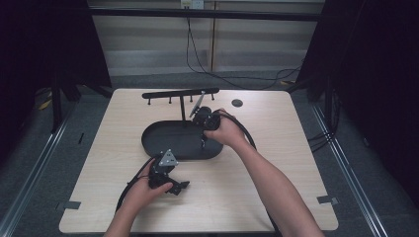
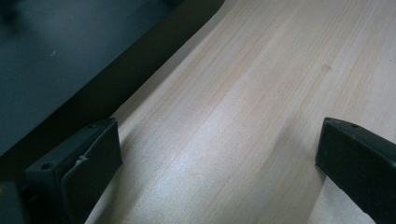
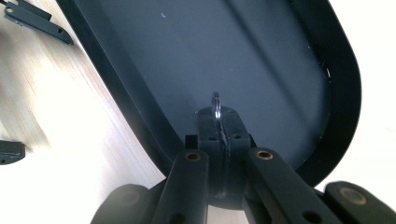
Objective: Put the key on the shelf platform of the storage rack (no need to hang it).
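Observation:
A black oval tray [image 1: 173, 138] lies in the middle of the wooden table [image 1: 276, 168]. My right gripper [image 1: 203, 140] reaches down over the tray's right end. In the right gripper view its jaws [image 3: 219, 123] are shut on a small thin silver ring [image 3: 215, 100], held edge-on just above the tray floor [image 3: 261, 60]. My left gripper [image 1: 179, 187] rests low on the table in front of the tray. In its own view the jaws [image 2: 219, 154] stand wide open over bare wood, with the tray's rim [image 2: 140, 70] at the left.
A black bar rack with short pegs [image 1: 180, 93] stands behind the tray. A small dark round disc [image 1: 237, 102] lies at the back right. Cables trail from both grippers. Dark curtains and a metal frame surround the table.

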Available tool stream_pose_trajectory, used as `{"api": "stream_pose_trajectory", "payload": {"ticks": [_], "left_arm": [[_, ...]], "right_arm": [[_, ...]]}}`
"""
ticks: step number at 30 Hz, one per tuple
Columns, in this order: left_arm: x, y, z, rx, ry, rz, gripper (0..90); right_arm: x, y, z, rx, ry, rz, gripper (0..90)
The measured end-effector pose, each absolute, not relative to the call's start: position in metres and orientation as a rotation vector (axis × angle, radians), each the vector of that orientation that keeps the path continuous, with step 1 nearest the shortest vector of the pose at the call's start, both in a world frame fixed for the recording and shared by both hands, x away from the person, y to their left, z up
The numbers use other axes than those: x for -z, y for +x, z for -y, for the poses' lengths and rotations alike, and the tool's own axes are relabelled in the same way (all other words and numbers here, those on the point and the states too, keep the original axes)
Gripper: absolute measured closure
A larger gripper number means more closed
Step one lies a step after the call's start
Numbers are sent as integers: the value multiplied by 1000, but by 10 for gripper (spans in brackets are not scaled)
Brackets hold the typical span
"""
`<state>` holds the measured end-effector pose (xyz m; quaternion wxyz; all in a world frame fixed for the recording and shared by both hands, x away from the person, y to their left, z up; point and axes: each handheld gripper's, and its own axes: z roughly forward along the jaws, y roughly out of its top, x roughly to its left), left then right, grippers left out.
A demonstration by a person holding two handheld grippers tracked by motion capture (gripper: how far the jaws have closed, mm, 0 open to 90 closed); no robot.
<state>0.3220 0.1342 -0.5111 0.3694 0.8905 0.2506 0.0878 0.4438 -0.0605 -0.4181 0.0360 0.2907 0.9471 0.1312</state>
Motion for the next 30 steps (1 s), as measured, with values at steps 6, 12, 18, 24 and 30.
{"api": "stream_pose_trajectory", "payload": {"ticks": [6, 12, 18, 24, 30], "left_arm": [[511, 322, -134, -226, 2286, -643, 0], [511, 322, -134, -226, 2285, -643, 0], [511, 322, -134, -226, 2285, -644, 0], [511, 322, -134, -229, 2284, -645, 0], [511, 322, -134, -229, 2284, -644, 0]], "right_arm": [[421, 443, 59, -404, 889, -2908, 891], [423, 444, 59, -422, 897, -2901, 890], [425, 444, 61, -422, 897, -2893, 889], [428, 445, 64, -415, 901, -2892, 885], [432, 448, 66, -430, 905, -2869, 886]]}}
